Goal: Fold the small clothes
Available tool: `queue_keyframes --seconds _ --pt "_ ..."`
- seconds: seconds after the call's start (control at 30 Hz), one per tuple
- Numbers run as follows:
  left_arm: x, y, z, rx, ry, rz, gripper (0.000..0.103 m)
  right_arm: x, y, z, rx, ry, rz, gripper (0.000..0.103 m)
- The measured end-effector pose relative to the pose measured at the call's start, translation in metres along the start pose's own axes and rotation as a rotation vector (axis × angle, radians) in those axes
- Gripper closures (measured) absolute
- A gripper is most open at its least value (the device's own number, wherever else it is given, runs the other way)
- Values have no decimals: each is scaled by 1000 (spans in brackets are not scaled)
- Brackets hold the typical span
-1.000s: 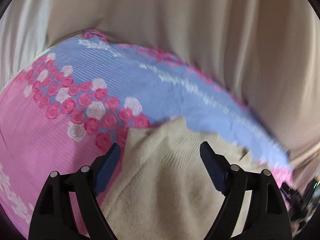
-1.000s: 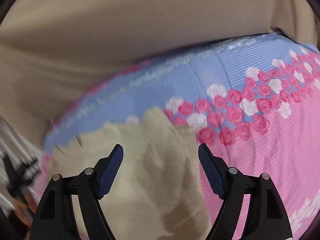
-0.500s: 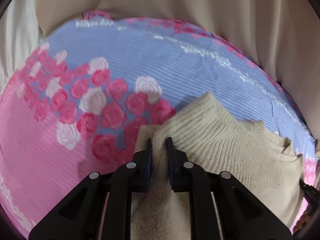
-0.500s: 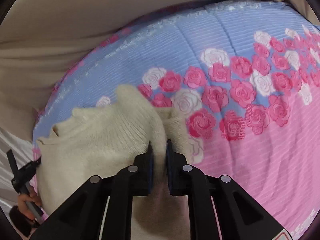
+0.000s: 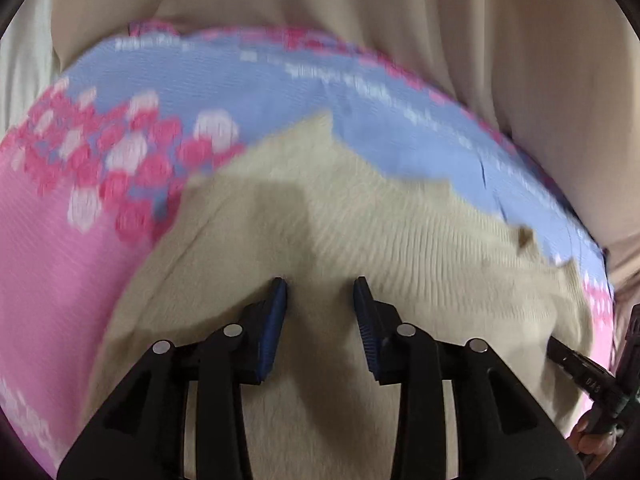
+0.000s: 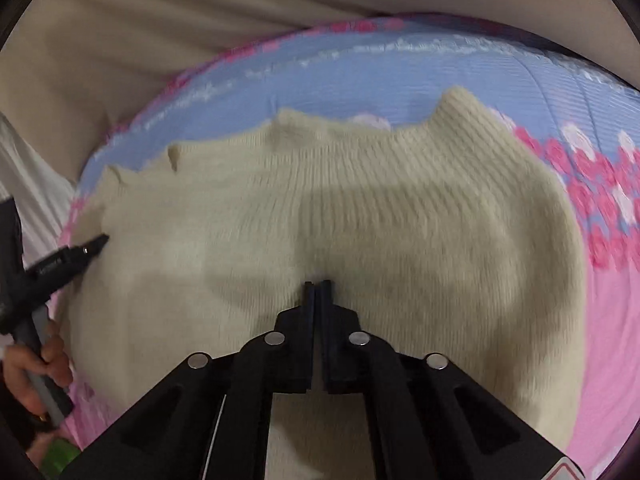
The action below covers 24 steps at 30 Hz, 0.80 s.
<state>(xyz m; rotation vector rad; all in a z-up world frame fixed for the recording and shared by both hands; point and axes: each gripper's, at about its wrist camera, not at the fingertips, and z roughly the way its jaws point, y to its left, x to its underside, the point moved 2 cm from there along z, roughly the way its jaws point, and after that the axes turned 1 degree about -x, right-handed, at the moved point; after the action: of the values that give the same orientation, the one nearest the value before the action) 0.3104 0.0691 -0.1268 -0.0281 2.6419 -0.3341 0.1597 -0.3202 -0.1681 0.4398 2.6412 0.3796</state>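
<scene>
A cream ribbed knit garment lies spread on a pink and blue rose-print bedspread. It also shows in the left wrist view. My left gripper is open, its blue pads apart just above the knit, holding nothing. My right gripper has its jaws pressed together on the knit at the garment's near middle. The left gripper's tip shows at the garment's left edge in the right wrist view.
Beige fabric rises behind the bedspread. The right gripper and a hand show at the right edge of the left wrist view. A hand holds the left gripper's handle.
My left gripper has opened and let go of the knit. Both grippers moved back over the garment, which now lies spread wider. My right gripper stays shut.
</scene>
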Motion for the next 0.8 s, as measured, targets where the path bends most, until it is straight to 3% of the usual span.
queue_keyframes --seconds 0.07,0.1,0.17,0.2,0.23,0.3,0.4,0.43,0.47,0.5,0.53,0.6,0.7,0.77,0.8 --pt "-12 0 -2 9 36 -31 69 -10 0 -18 14 -29 70 102" --pt "-16 0 -11 31 24 -47 69 -11 6 -29 -3 -60 55 89" --pt "-18 1 -42 73 -38 -39 60 -1 38 -48 -69 -85 -40 89" --pt "-14 1 -48 78 -50 -30 49 7 55 -47 -111 -55 -78 88" --pt "-7 2 -61 80 -62 -27 44 11 74 -42 -145 -22 -110 88" --pt "7 7 -73 88 -72 -47 43 28 112 -24 -201 54 -198 89" --pt "40 18 -79 122 -40 -121 43 39 159 16 -182 127 -340 90" --pt "51 21 -77 121 -25 -133 43 35 167 38 -135 149 -371 91" --pt "59 24 -77 112 -14 -131 43 30 168 54 -107 160 -367 95" --pt "66 27 -69 84 12 -125 43 20 164 63 -137 147 -329 101" --pt "71 29 -68 75 27 -122 43 7 160 67 -164 136 -257 103" --pt "78 34 -63 71 30 -103 44 -8 161 60 -120 103 -187 103" --pt "77 33 -62 77 25 -81 43 4 187 55 -146 93 -252 92" --pt "76 33 -60 83 29 -102 42 7 194 75 -85 130 -302 93" --pt "74 33 -58 80 33 -107 42 4 190 74 -96 117 -269 97"
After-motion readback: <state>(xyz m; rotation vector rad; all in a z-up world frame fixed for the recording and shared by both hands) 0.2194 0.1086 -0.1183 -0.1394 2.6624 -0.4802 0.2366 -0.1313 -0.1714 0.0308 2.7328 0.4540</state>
